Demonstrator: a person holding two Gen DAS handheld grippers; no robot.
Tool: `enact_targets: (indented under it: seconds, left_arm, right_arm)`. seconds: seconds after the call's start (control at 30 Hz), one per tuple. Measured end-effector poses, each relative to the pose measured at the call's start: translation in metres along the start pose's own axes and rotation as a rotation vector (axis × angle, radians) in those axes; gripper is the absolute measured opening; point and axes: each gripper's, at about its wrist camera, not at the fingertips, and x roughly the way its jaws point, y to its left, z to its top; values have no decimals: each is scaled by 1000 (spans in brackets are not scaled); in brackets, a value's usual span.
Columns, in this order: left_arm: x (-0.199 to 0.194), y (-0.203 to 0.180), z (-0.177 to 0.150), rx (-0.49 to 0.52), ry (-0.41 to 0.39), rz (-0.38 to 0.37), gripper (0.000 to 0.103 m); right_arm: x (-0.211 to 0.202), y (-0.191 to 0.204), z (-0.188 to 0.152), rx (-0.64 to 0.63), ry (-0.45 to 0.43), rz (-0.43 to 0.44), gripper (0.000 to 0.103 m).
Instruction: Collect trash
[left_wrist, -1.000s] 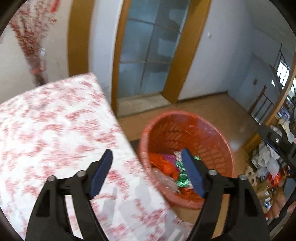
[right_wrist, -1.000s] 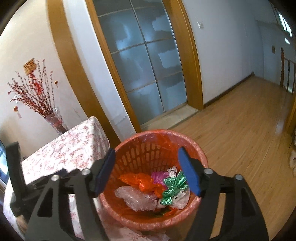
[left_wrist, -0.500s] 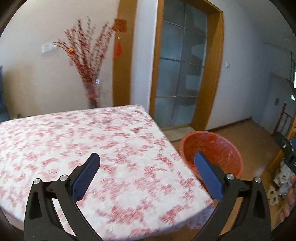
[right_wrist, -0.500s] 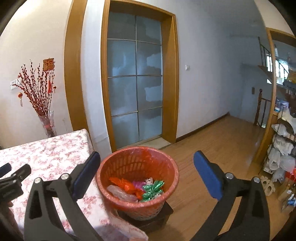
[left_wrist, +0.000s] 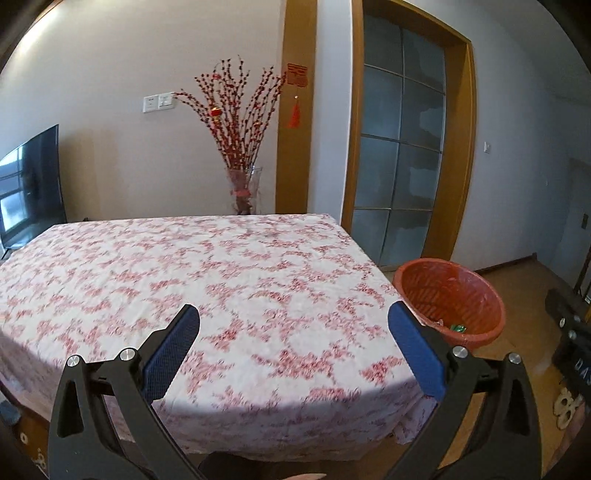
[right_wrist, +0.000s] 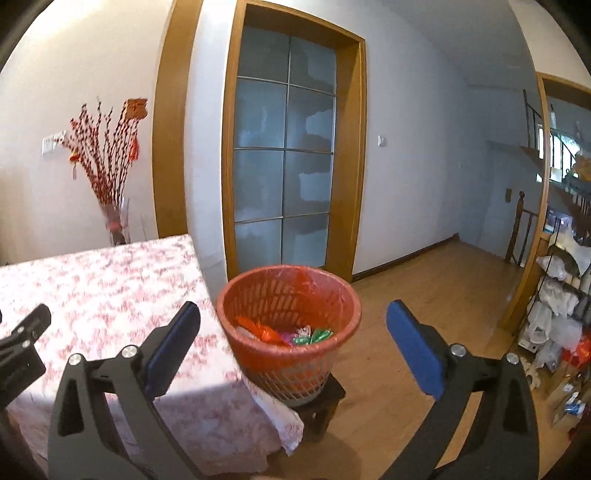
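Bin (right_wrist: 288, 295) with wrappers (right_wrist: 284, 334) inside stands right of table (left_wrist: 207, 280).

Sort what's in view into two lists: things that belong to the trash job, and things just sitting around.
Job:
bin, beside the table
wrappers inside it
left gripper, open, empty
right gripper, open, empty

Just there:
table with floral cloth
vase of red branches
TV
glass door
shelf of clutter
stool under the bin
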Motion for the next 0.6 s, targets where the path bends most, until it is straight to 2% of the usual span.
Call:
enact_targets:
  seconds: [0.13, 0.6]
  left_arm:
    - [-6, 3, -10, -5, -3, 34, 100]
    - [-3, 12, -28, -26, 47, 52, 100]
  right_arm:
    - [-10, 6, -10, 8, 10, 2, 99]
    - [-7, 18, -28, -1, 83, 8, 99]
